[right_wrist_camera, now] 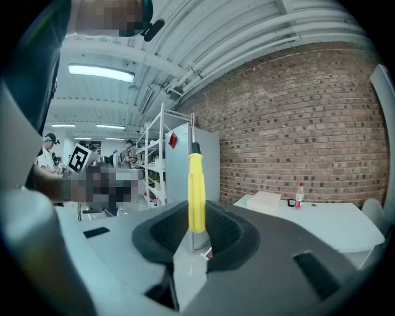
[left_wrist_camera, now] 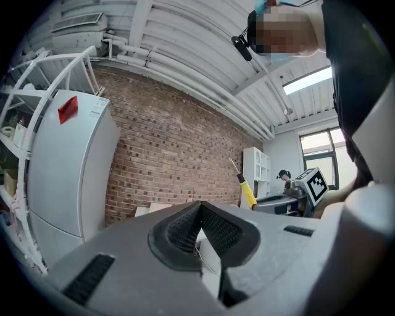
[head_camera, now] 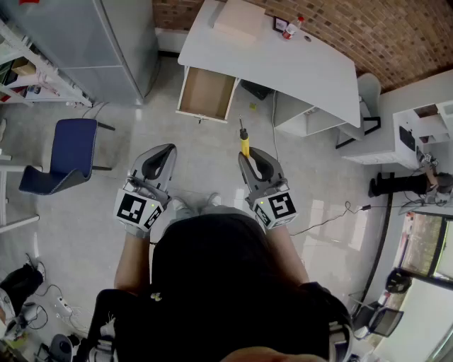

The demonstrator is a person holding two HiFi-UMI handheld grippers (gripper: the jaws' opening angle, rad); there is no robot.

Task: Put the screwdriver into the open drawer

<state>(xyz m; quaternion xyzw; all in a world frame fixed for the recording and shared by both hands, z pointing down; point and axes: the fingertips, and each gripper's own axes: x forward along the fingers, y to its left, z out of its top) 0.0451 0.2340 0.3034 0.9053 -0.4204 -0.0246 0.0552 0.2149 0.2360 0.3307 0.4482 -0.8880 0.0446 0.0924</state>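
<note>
A screwdriver [head_camera: 244, 143] with a yellow handle stands upright in my right gripper [head_camera: 245, 154], which is shut on the handle; the shaft points toward the desk. In the right gripper view the yellow handle [right_wrist_camera: 196, 191] rises from between the dark pads. The open drawer [head_camera: 207, 92], wooden inside and empty, juts from the left end of the white desk [head_camera: 283, 60], ahead of both grippers. My left gripper [head_camera: 164, 159] is held level beside the right one, shut with nothing in it. From the left gripper view the screwdriver [left_wrist_camera: 247, 191] shows off to the right.
A blue chair [head_camera: 67, 155] stands on the floor at the left, below a grey fridge [head_camera: 113, 42] and white shelving [head_camera: 28, 71]. On the desk lie a flat box [head_camera: 239, 20] and a small bottle [head_camera: 292, 27]. A cable [head_camera: 333, 215] trails over the floor at the right.
</note>
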